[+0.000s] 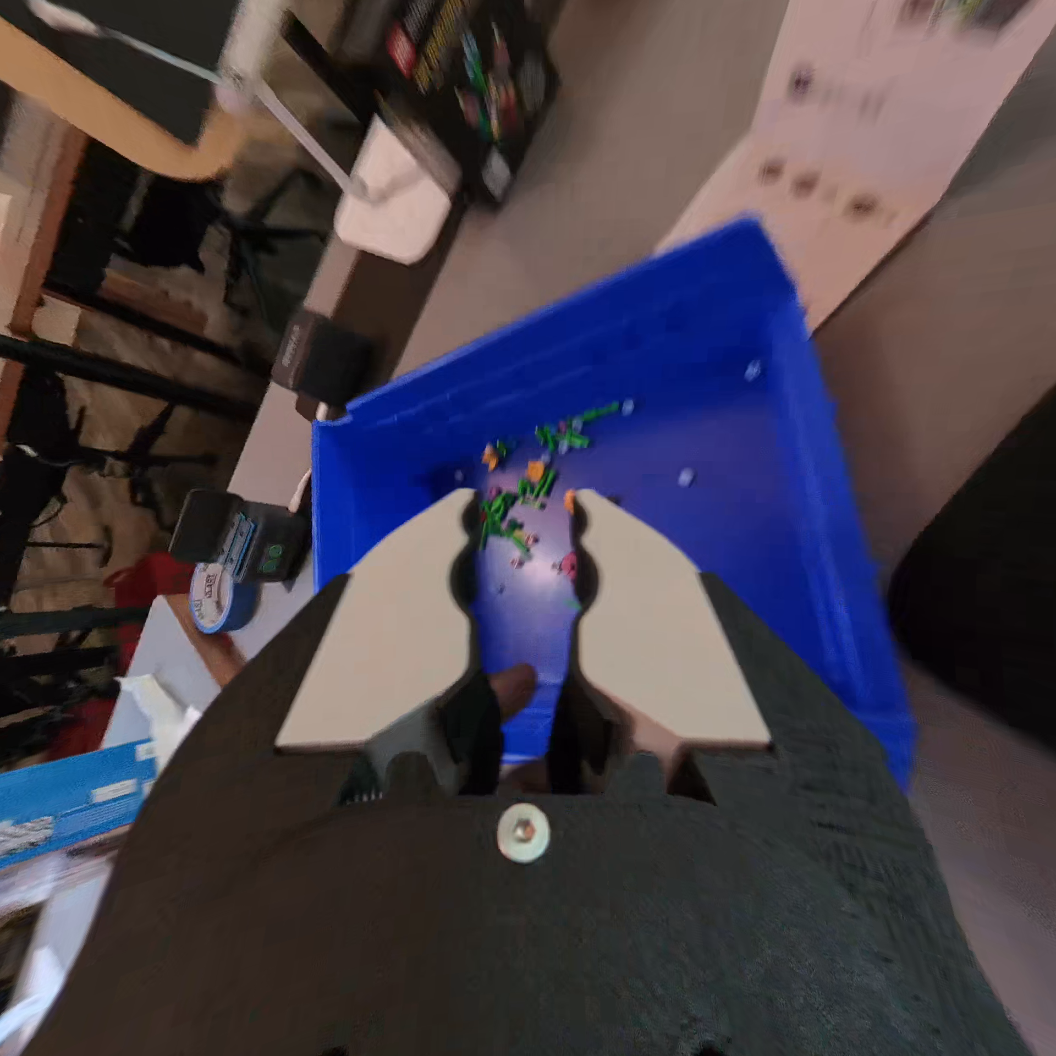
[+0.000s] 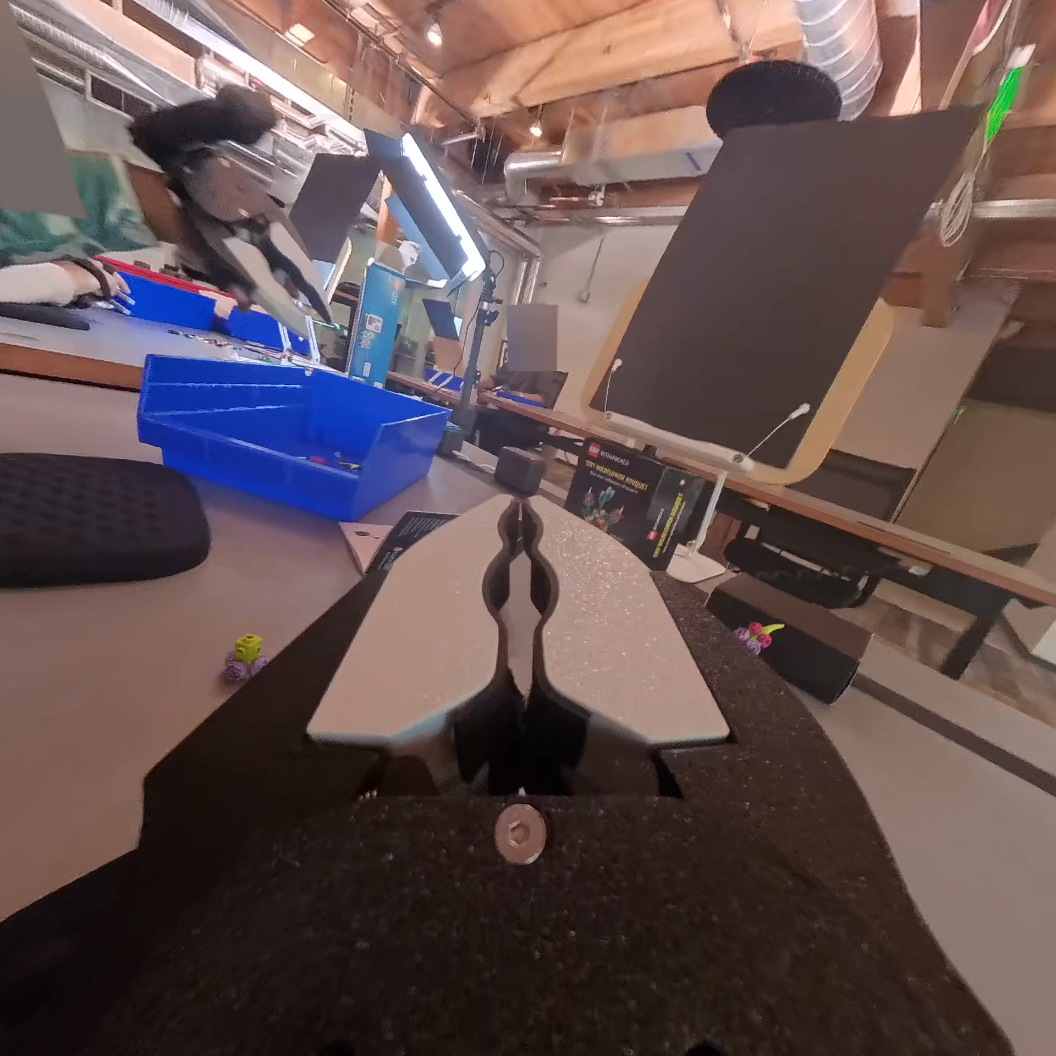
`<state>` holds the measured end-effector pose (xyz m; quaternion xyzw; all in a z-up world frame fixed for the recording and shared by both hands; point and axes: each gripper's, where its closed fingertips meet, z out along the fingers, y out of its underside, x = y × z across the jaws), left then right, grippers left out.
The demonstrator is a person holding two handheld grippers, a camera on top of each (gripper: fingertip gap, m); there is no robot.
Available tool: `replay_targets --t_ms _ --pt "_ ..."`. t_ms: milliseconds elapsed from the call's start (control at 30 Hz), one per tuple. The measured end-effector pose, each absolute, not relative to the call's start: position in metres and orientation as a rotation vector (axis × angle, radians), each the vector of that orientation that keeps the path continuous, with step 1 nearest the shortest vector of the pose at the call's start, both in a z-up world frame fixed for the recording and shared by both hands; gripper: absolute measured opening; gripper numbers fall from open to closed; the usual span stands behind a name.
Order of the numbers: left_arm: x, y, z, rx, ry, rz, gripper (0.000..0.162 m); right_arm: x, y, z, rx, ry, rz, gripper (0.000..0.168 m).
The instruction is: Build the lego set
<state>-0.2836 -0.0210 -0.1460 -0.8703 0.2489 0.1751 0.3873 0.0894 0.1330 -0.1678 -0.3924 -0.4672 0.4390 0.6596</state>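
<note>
My left gripper (image 1: pixel 526 497) is open and empty, hovering over a blue bin (image 1: pixel 800 514). Several small loose Lego pieces (image 1: pixel 526 486), green, orange and pink, lie on the bin floor below its tips. This view is motion-blurred. In the right wrist view the left gripper (image 2: pixel 286 297) hangs above the blue bin (image 2: pixel 257 457). My right gripper (image 2: pixel 517 502) is shut, low over the table, with nothing seen between its tips. A small yellow-green and purple Lego build (image 2: pixel 246 657) stands on the table to its left. Another small flower build (image 2: pixel 757 634) sits to its right.
A black padded mat (image 2: pixel 86 514) lies left of the bin. A booklet (image 2: pixel 394 537) lies ahead of my right gripper. A Lego box (image 2: pixel 623 508) and a black board on a white stand (image 2: pixel 771 297) stand at the back. A blue tape roll (image 1: pixel 220 594) lies beside the bin. The gap from one gripper's tips to the other's is roughly 40 cm. My right tips are roughly 20 cm from the small flower build (image 2: pixel 757 634).
</note>
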Motion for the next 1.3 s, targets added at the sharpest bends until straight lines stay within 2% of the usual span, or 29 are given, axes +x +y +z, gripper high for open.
replay_targets --t_ms 33,67,133,233,433,567,833,933,1133,1233,1300 --pt "-0.299 -0.018 -0.155 -2.298 0.703 0.468 0.017 0.089 0.134 -0.169 -0.903 -1.062 1.004 0.001" --pt "-0.314 -0.015 -0.164 -2.392 0.737 0.456 0.017 0.088 0.134 -0.170 -0.906 -1.066 1.020 0.001" --pt "-0.339 -0.012 -0.186 -2.586 0.808 0.356 0.020 0.090 0.137 -0.168 -0.902 -1.040 1.052 0.008" --pt "-0.364 -0.007 -0.220 -2.768 0.910 0.179 0.038 0.097 0.145 -0.162 -0.906 -0.948 1.107 0.026" --pt "-0.388 -0.012 -0.278 -2.960 1.225 0.064 0.032 0.105 0.150 -0.158 -0.902 -0.884 1.151 0.027" --pt "-0.388 -0.004 -0.291 -2.940 1.194 0.021 0.021 0.101 0.149 -0.160 -0.911 -0.905 1.138 0.027" --pt "-0.391 -0.002 -0.301 -2.930 1.162 0.023 0.019 0.102 0.149 -0.160 -0.913 -0.891 1.140 0.027" --pt "-0.390 -0.003 -0.305 -2.953 1.127 0.000 0.009 0.101 0.149 -0.161 -0.915 -0.897 1.134 0.028" --pt "-0.386 0.000 -0.287 -2.923 1.024 0.022 0.008 0.100 0.146 -0.162 -0.906 -0.917 1.111 0.028" --pt "-0.347 0.028 -0.236 -2.610 0.708 -0.103 0.008 0.095 0.141 -0.164 -0.895 -0.967 1.089 0.028" --pt "-0.288 0.042 -0.176 -2.219 0.495 -0.378 0.007 0.084 0.131 -0.170 -0.886 -1.074 1.038 0.029"
